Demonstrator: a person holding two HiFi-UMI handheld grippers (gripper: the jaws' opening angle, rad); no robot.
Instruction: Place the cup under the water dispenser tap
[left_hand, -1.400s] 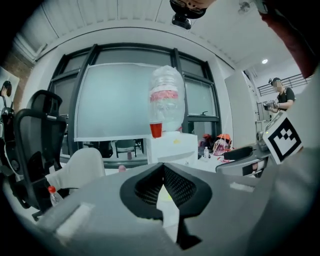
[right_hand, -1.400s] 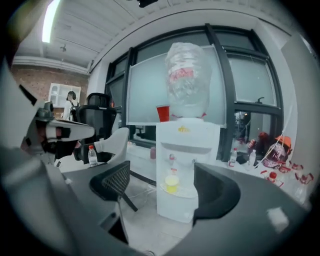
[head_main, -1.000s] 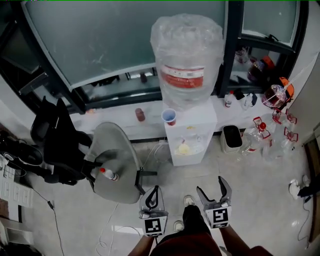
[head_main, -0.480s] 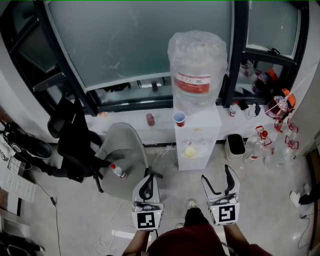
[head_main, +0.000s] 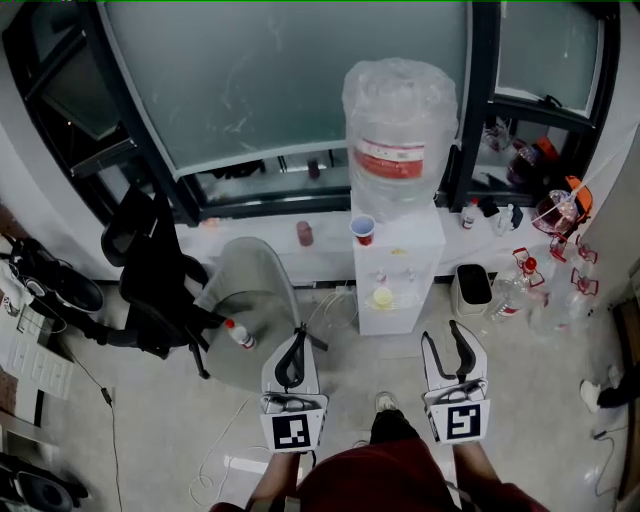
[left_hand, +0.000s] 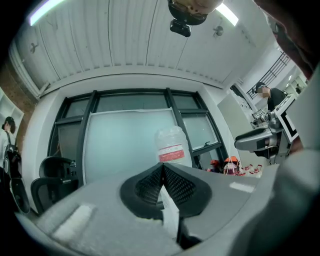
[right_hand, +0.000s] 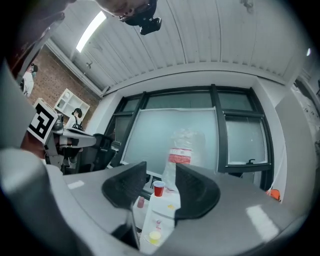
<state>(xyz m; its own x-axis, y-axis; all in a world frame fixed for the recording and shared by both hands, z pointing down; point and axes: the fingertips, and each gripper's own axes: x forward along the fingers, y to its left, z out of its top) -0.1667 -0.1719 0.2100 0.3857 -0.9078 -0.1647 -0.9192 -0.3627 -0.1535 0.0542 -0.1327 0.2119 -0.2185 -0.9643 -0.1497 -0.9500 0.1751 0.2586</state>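
A red cup (head_main: 363, 229) stands on top of the white water dispenser (head_main: 398, 272), beside the big wrapped water bottle (head_main: 400, 125). A yellow item (head_main: 383, 297) sits in the tap recess. Both grippers are held low in the head view, well short of the dispenser. My left gripper (head_main: 298, 334) is shut and empty; in its own view the jaws (left_hand: 162, 169) meet in front of the bottle (left_hand: 171, 145). My right gripper (head_main: 443, 334) is open with nothing in it, and its jaws have just been closing. In its view the cup (right_hand: 158, 188) shows far off through the gap of the right gripper (right_hand: 161, 174).
A black office chair (head_main: 150, 275) and a grey round seat (head_main: 250, 295) with a red-capped bottle (head_main: 240, 335) stand left of the dispenser. A dark bin (head_main: 473, 286) and several clear bottles (head_main: 535, 290) are to its right. A small red can (head_main: 305, 233) sits on the sill.
Both grippers have risen and sit closer to the camera. The right gripper's jaws have narrowed. The dispenser has shifted slightly right in the head view.
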